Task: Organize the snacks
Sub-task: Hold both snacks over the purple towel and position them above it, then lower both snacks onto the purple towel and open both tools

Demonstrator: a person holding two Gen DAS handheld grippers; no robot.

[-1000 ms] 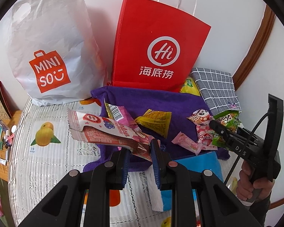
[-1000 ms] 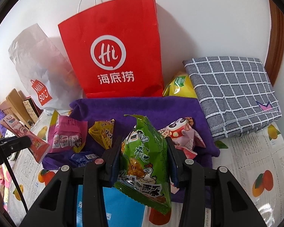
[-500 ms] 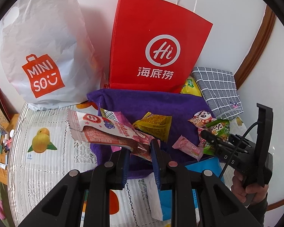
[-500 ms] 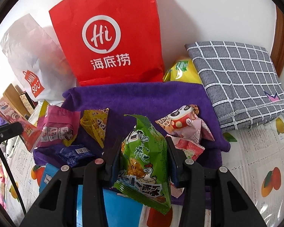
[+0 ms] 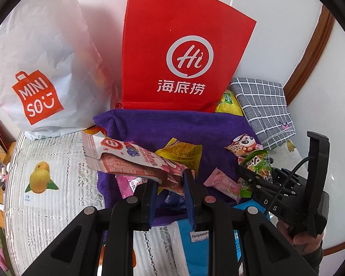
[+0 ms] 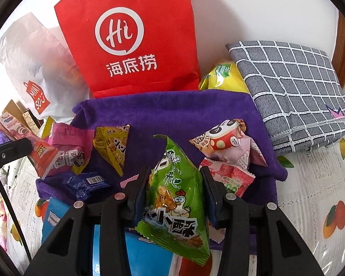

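**Two grippers loaded, each clamped on a snack above the purple towel**

Left gripper: jaws pinched tight on one end of a long pink-and-white snack bar. The bar sticks out toward the towel's left edge, clear of the surface.

Right gripper: jaws narrow, pads pressing both sides of a green chicken-print snack bag. The bag stands upright between them, above the near edge of the towel. A hand holds this gripper's handle, low at the right of the left wrist view.

Purple towel lies on a fruit-print tablecloth. Loose on it:
- yellow triangular pack, left of centre
- pink pack, at the left edge, partly under the bar
- dark blue wrapper, near-left corner
- panda-print pack, right side, on top of a pale pink pack
- red-and-white sachet, just beside the right jaw
- pink candy wrapper, near edge, between the two grippers

Blue packet sits off the towel's near edge, under both grippers.

Along the towel's far edge: red paper bag upright against the wall, white Miniso bag to its left, yellow bag wedged between the red bag and a folded grey checked cloth at the far-right corner.
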